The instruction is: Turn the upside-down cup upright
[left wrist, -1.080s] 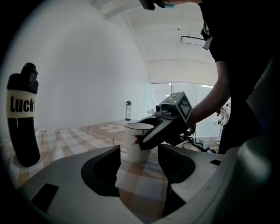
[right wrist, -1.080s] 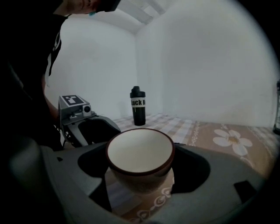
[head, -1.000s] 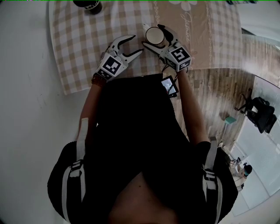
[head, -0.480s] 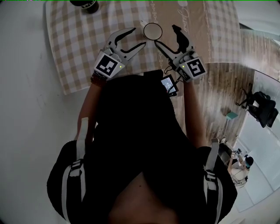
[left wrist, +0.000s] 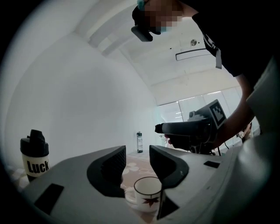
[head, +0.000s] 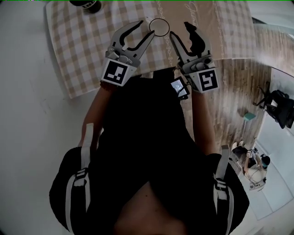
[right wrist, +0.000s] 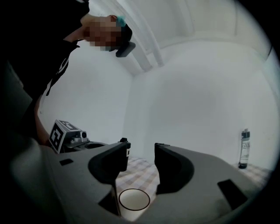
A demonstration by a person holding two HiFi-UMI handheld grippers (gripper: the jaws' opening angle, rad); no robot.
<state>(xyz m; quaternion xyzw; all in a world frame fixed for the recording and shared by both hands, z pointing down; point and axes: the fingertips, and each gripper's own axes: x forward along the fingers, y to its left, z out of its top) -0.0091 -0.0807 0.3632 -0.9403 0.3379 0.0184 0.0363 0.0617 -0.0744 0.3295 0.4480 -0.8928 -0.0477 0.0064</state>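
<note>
The white cup [head: 159,26] with a dark rim stands upright, mouth up, on the checked tablecloth [head: 87,50]. In the left gripper view the cup [left wrist: 148,192] shows a leaf print and sits below the jaws. From the right gripper view I look down into the cup [right wrist: 134,200]. My left gripper [head: 145,29] hangs above the table to the cup's left, my right gripper [head: 180,29] to its right. Both sets of jaws have just been closing and stand partly apart with nothing between them: left gripper [left wrist: 136,164], right gripper [right wrist: 141,164]. Neither touches the cup.
A dark shaker bottle [head: 85,4] [left wrist: 34,153] stands at the cloth's far left. A slim bottle [left wrist: 139,142] [right wrist: 244,148] stands further back on the table. A small screen [head: 178,87] hangs at the person's waist. Wooden floor and a dark chair [head: 280,108] lie to the right.
The right gripper, which stood round the cup a second ago, has come away from it. Both grippers have risen towards the camera, and their jaws have narrowed. The cup stays upright in place.
</note>
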